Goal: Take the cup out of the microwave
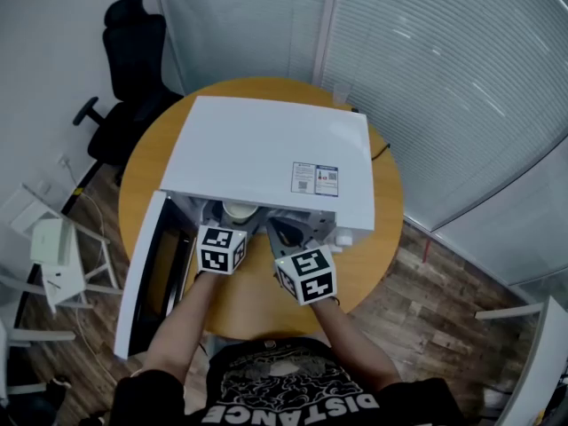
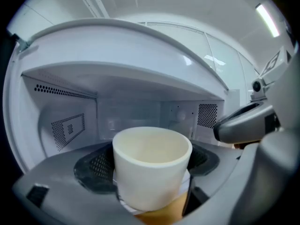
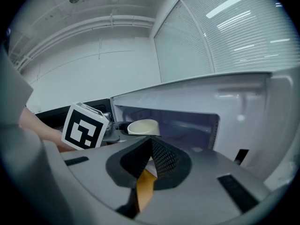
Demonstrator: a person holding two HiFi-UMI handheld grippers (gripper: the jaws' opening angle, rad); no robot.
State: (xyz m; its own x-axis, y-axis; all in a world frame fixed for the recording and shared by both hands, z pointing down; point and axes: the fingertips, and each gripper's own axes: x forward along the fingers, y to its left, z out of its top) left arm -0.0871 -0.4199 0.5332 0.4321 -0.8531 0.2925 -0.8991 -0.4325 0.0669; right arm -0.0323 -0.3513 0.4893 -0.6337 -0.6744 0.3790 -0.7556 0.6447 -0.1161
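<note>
Risk: cup has smooth, tapered wall, so may slip down out of pinch onto table if squeeze light; may knock microwave sill, or open door at 9 o'clock, if pulled askew; right gripper, close at 3 o'clock, could bump it

Left gripper: jaws pinching cup on both sides, at cavity mouth

Right gripper: jaws pressed together, holding nothing

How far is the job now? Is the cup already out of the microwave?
Done: the microwave door stands open, and the left gripper has closed on the cup.
In hand: the cup is at the front edge of the cavity, with the wooden table showing just under it.
Left: bring it fully clear and set it down. The right gripper is shut and empty.
</note>
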